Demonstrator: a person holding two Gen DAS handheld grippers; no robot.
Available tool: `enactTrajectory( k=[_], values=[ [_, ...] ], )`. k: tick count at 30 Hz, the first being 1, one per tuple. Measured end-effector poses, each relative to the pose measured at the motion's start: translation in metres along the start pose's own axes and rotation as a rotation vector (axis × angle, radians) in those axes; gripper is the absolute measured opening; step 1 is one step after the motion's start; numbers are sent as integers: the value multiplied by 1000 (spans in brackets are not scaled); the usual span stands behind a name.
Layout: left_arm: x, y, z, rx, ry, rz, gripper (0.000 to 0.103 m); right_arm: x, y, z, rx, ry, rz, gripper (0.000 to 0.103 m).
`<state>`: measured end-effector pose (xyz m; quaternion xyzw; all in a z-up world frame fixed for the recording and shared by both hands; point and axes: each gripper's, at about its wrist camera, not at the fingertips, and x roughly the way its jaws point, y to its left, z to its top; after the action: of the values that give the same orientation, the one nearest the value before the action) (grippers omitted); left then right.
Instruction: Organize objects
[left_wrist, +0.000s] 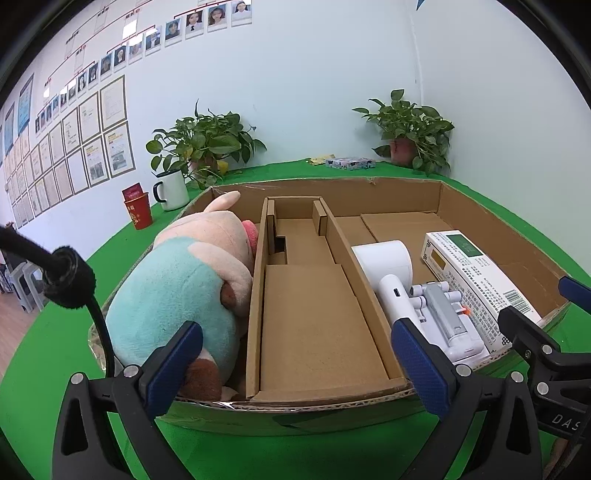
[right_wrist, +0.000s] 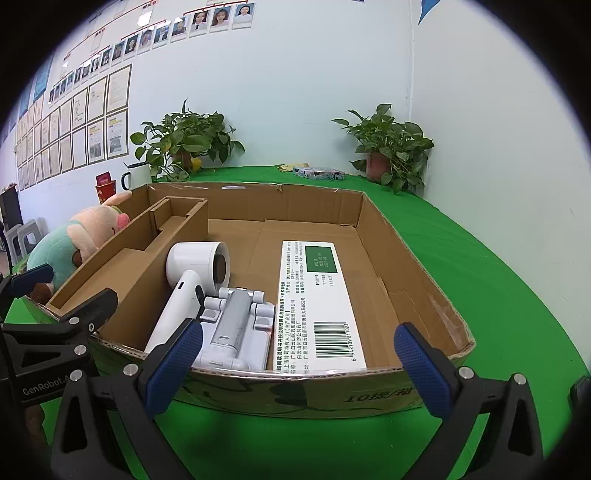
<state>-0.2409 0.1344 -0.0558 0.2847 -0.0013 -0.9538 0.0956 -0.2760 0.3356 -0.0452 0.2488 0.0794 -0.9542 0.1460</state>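
Note:
A divided cardboard box (left_wrist: 295, 410) (right_wrist: 417, 258) sits on the green table. A pink and teal plush pig (left_wrist: 184, 284) (right_wrist: 70, 247) fills its left compartment. The middle compartment (left_wrist: 317, 321) holds nothing. The right compartment holds a white hair dryer (left_wrist: 388, 266) (right_wrist: 192, 273), a white and grey folding stand (left_wrist: 447, 321) (right_wrist: 236, 325) and a white medicine carton (left_wrist: 476, 273) (right_wrist: 317, 299). My left gripper (left_wrist: 299, 362) is open and empty at the box's near edge. My right gripper (right_wrist: 299, 354) is open and empty at the near edge, by the stand and carton.
Two potted plants (left_wrist: 207, 144) (left_wrist: 410, 133) stand at the back of the table. A white mug (left_wrist: 171, 190) and a red paper cup (left_wrist: 138, 210) stand at the left behind the box. A flat patterned box (left_wrist: 349, 162) lies at the back.

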Motion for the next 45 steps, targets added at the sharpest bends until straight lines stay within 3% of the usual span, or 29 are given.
enactTrajectory(
  k=[45],
  values=[
    [5, 3, 1, -2, 12, -53, 103, -1, 0, 2, 0, 0, 3, 103]
  ],
)
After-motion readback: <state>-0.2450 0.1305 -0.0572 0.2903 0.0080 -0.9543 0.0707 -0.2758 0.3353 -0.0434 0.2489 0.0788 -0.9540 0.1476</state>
